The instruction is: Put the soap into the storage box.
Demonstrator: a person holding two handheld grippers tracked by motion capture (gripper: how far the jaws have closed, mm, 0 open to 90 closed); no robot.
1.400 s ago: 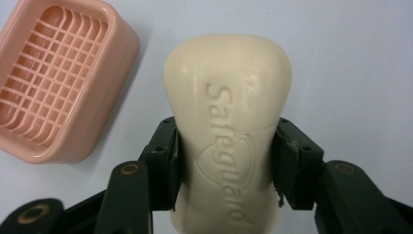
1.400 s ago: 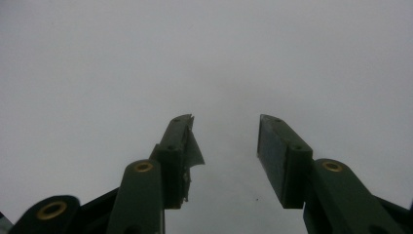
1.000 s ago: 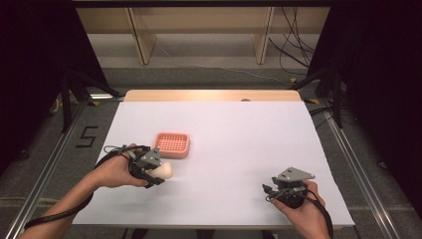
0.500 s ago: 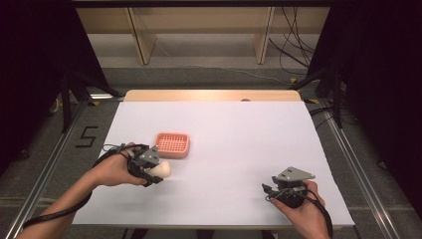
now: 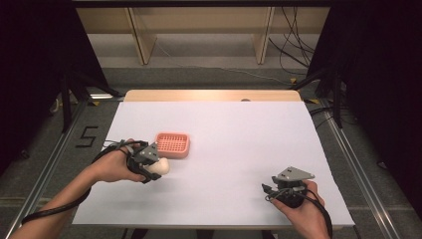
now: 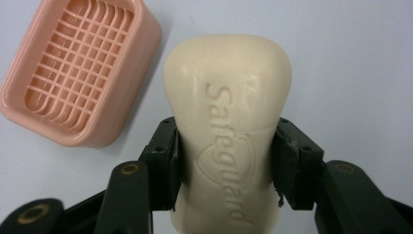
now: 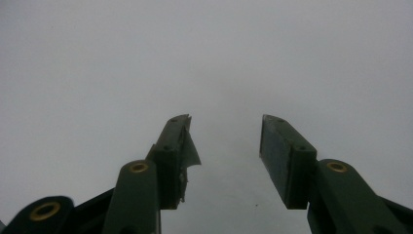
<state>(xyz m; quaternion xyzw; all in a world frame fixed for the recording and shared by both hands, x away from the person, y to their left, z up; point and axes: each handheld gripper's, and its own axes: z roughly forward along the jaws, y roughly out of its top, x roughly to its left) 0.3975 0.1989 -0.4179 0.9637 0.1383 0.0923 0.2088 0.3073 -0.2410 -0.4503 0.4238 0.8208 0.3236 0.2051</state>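
Observation:
A cream bar of soap point(image 6: 229, 131) with raised lettering sits between the jaws of my left gripper point(image 6: 228, 165), whose pads press on both its sides. From above, that left gripper point(image 5: 149, 167) holds the soap point(image 5: 160, 167) just above the white table, a little in front and to the left of a pink soap dish point(image 5: 172, 144). The dish point(image 6: 78, 68) has a slatted grid floor and nothing lies in it. My right gripper point(image 5: 269, 191) rests near the table's front right; its jaws stand apart around bare table point(image 7: 224, 146).
The white table top point(image 5: 239, 134) ends in a wooden strip at the far edge. Beyond it stand wooden shelf legs and loose cables on the floor. Dark curtains flank both sides.
The left hand with the soap has shifted slightly toward the pink dish. The right hand has stayed in place.

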